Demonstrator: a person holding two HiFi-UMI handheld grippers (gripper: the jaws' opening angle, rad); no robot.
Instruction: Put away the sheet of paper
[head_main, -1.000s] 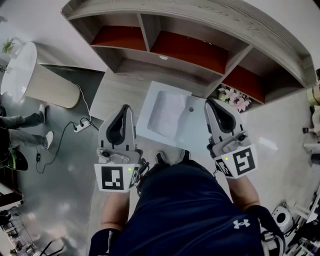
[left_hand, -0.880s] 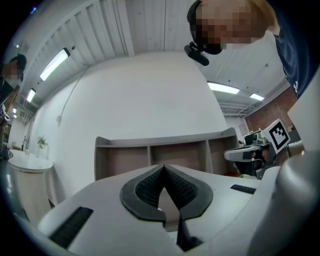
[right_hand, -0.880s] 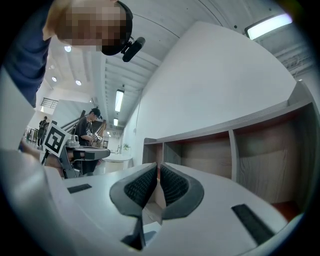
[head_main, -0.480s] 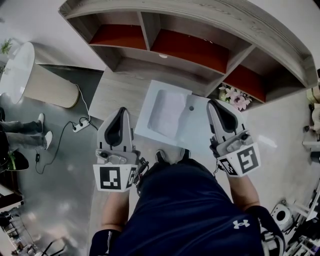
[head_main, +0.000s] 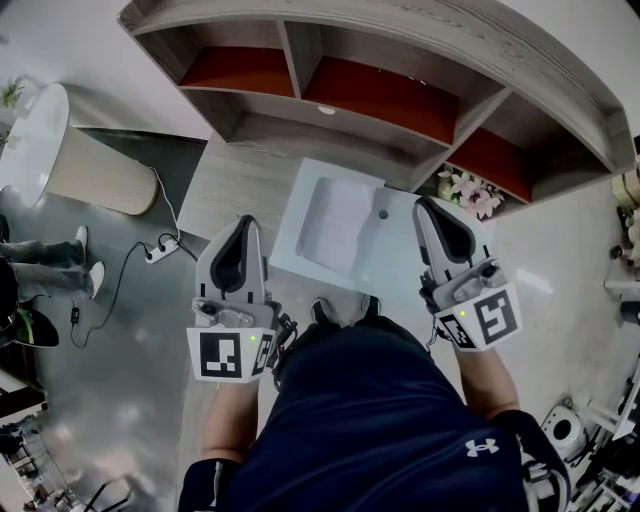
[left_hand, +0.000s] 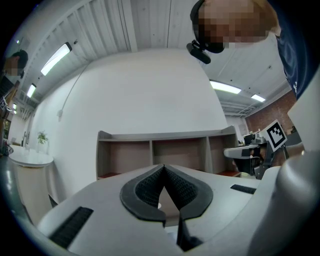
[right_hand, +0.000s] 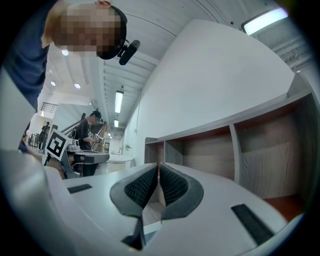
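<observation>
A pale sheet of paper (head_main: 335, 222) lies flat on a white square tabletop (head_main: 392, 270), in front of a wooden shelf unit (head_main: 330, 95) with red-floored compartments. My left gripper (head_main: 243, 222) hovers off the table's left edge, shut and empty. My right gripper (head_main: 428, 204) hangs over the table's right side, also shut with nothing in it. In the left gripper view the left gripper (left_hand: 163, 167) has its pads meeting at the tip, pointing at the shelf unit (left_hand: 165, 155). In the right gripper view the right gripper (right_hand: 158, 165) has its pads together, facing the shelf unit (right_hand: 235, 150).
A small dark object (head_main: 383, 214) sits on the tabletop right of the sheet. Pink flowers (head_main: 470, 195) stand by the shelf's right end. A round white table (head_main: 40, 140), a power strip (head_main: 165, 250) with cable and a person's legs (head_main: 50, 250) are at the left.
Almost nothing: both grippers keep their pose, drifting only slightly outward. The person at the far left has shifted their legs.
</observation>
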